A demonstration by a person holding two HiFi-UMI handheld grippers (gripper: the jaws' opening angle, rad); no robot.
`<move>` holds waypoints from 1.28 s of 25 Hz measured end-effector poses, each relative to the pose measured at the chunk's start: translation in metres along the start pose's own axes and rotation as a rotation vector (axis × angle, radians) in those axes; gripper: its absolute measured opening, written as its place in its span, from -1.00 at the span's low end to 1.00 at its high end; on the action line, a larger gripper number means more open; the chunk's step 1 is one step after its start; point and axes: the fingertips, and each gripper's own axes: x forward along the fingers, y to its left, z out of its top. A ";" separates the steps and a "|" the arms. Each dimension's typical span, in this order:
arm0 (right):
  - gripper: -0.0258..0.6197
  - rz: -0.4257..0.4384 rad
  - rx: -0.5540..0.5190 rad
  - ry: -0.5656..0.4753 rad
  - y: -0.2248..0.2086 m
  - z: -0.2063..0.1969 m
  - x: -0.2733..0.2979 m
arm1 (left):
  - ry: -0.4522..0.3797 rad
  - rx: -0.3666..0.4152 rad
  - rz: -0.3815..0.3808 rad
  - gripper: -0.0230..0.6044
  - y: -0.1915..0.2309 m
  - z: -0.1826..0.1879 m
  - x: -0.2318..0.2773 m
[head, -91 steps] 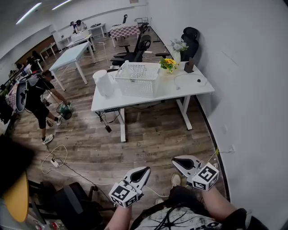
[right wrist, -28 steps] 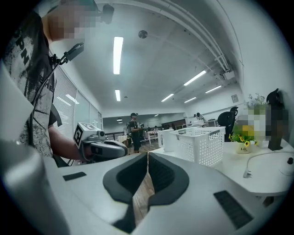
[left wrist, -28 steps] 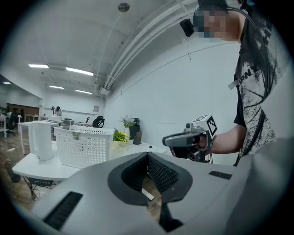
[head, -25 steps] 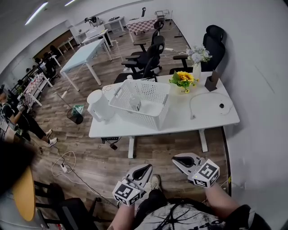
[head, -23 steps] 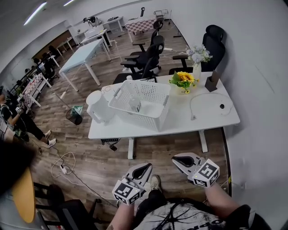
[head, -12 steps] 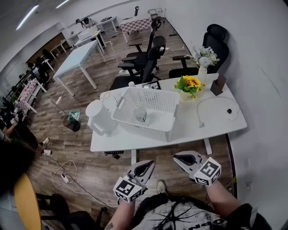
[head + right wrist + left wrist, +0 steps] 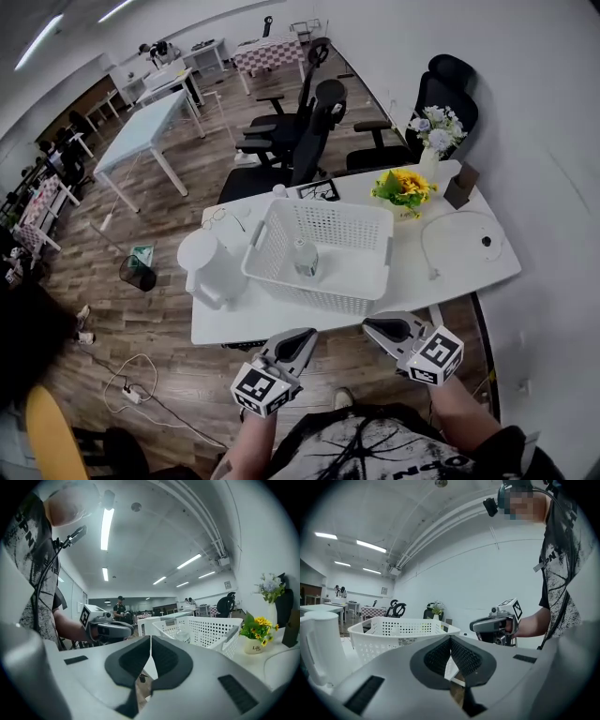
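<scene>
Holding both grippers empty at the near edge of the desk

Left gripper and right gripper are carried side by side, level, just short of the desk. Each gripper's own view shows its jaws pressed together with nothing between them. Both noses point forward at the white basket, which is the nearest thing to them. Neither gripper touches it.

The basket stands upright in the middle of the desk with its open top facing up, so its contents can be reached from above. One small clear container stands inside near the centre. It may be a bottle or a cup, but it is too small to tell.

A white kettle stands just beside the basket's left end. Yellow flowers and a loop of cable lie toward the far right, well apart from the grippers, which leaves the near edge open.
</scene>
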 end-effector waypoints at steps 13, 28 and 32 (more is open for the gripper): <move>-0.84 -0.047 -0.013 0.011 -0.011 0.012 0.024 | -0.038 0.015 -0.058 -0.89 0.050 0.012 0.009; -0.84 0.001 -0.025 -0.025 -0.046 0.048 0.008 | 0.002 0.162 0.031 -0.89 0.128 0.069 0.038; -0.84 0.013 -0.038 -0.010 -0.060 0.052 0.004 | 0.076 0.209 0.057 -0.89 0.147 0.064 0.058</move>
